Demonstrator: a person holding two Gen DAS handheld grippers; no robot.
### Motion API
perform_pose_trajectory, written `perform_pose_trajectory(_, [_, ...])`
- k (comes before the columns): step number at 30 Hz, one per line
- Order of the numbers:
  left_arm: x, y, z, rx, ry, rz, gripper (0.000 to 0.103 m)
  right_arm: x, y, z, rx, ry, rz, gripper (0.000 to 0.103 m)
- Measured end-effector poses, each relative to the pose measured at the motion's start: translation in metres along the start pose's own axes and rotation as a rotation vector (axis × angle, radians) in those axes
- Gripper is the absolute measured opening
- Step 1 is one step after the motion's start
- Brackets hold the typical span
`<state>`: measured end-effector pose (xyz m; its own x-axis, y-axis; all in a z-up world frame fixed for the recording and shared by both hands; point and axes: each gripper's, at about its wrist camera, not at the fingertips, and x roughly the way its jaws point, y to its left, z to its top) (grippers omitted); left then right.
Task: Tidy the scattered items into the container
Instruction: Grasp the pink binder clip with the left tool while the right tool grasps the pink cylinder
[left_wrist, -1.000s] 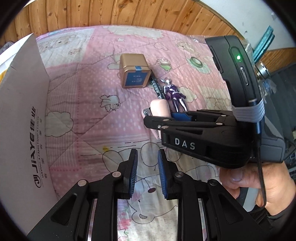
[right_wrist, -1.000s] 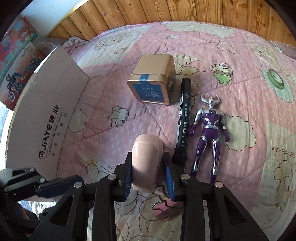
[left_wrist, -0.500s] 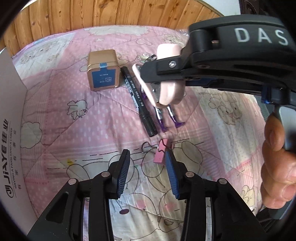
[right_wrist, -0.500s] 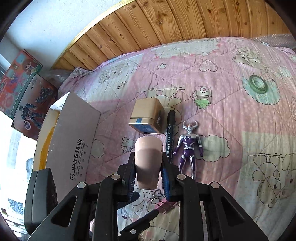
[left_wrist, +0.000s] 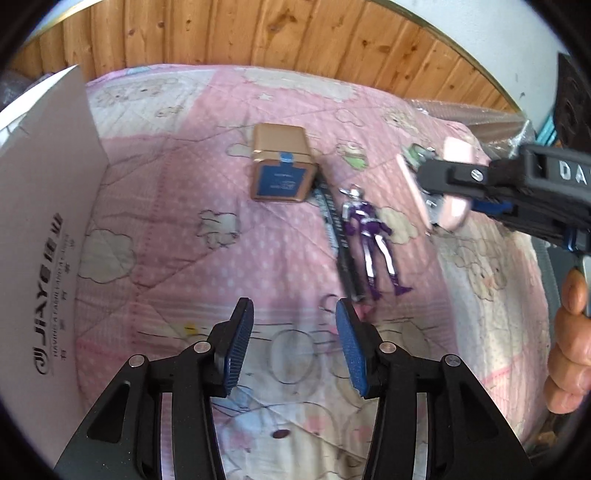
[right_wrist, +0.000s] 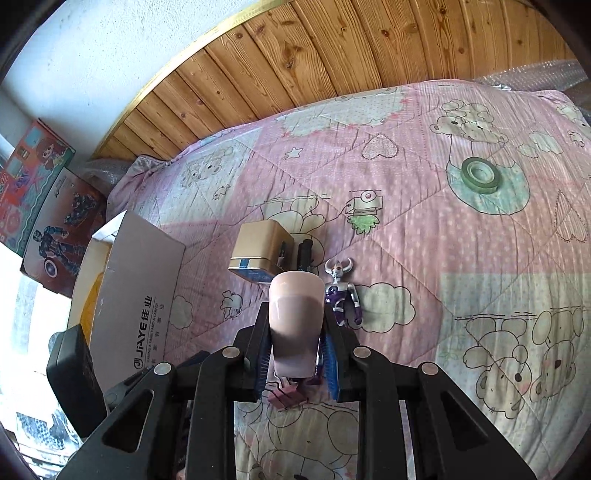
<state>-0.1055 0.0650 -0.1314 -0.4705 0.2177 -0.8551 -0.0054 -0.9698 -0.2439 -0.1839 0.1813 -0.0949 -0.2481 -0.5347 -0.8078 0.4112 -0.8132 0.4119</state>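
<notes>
My right gripper (right_wrist: 295, 354) is shut on a pale pink oval case (right_wrist: 294, 325) and holds it high above the bed; it also shows in the left wrist view (left_wrist: 439, 192) at the right. My left gripper (left_wrist: 293, 350) is open and empty, low over the quilt. On the quilt lie a gold tin (left_wrist: 282, 173), a black marker (left_wrist: 338, 236), a purple toy figure (left_wrist: 369, 236) and a pink binder clip (right_wrist: 288, 395). The cardboard box (left_wrist: 40, 206) stands at the left, its flap (right_wrist: 140, 295) upright.
A green tape roll (right_wrist: 480, 175) lies far right on the pink quilt (right_wrist: 406, 184). A wooden headboard (right_wrist: 332, 55) runs behind the bed. Toy boxes (right_wrist: 37, 206) lean at the left beyond the bed edge.
My right gripper rose and drew back with the pink case. My left gripper opened wider and shifted, so the marker and figure now lie ahead of it.
</notes>
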Motion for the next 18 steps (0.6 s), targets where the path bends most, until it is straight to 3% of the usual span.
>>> perform_pose_trajectory(2, [0.01, -0.018, -0.003, 0.037, 0.021, -0.025, 0.049, -0.002, -0.001, 0.0, 0.007, -0.004, 0.001, 0.026])
perform_pose_trajectory(8, [0.03, -0.041, -0.007, 0.087, 0.023, 0.051, 0.049, 0.001, 0.0, -0.003, -0.001, 0.007, 0.004, 0.026])
perform_pose_trajectory(11, [0.02, -0.02, -0.008, -0.007, 0.044, 0.097, 0.049, 0.001, -0.001, -0.004, -0.002, 0.012, 0.008, 0.026])
perform_pose_trajectory(15, [0.008, 0.013, -0.016, -0.14, 0.036, 0.089, 0.049, -0.002, 0.001, -0.003, -0.001, 0.01, 0.023, 0.026])
perform_pose_trajectory(18, [0.012, 0.005, -0.014, -0.13, 0.03, 0.052, 0.052, -0.005, 0.005, -0.002, -0.011, 0.004, 0.034, 0.026])
